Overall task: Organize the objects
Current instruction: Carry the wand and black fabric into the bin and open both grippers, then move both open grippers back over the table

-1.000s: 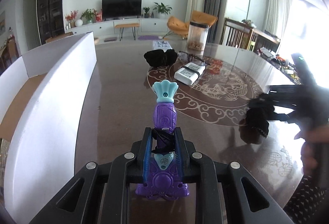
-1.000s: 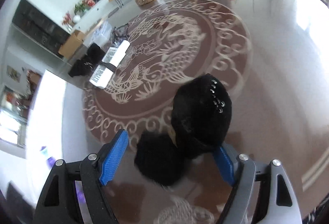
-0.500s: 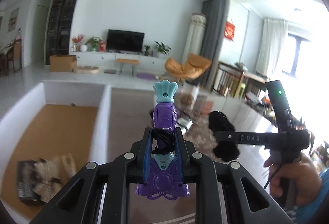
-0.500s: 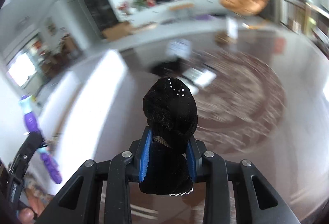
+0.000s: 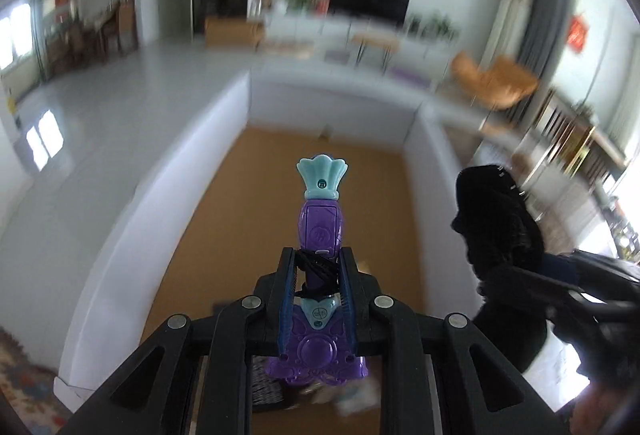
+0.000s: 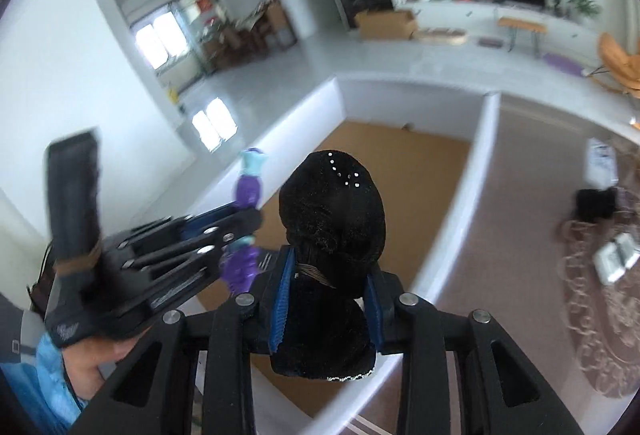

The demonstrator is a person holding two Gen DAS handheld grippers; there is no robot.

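My left gripper is shut on a purple and teal toy and holds it above the open white box with a brown cardboard floor. My right gripper is shut on a black fuzzy fabric item and holds it over the box's right wall. The black item also shows in the left wrist view, to the right of the toy. The left gripper with the toy shows in the right wrist view, at the left.
Some items lie on the box floor below the left gripper. On the brown patterned table to the right lie a black object and a white device. Beyond is a living room.
Both grippers have moved left, from beside the box to over it, carrying their objects. The left wrist view now looks down into the box.
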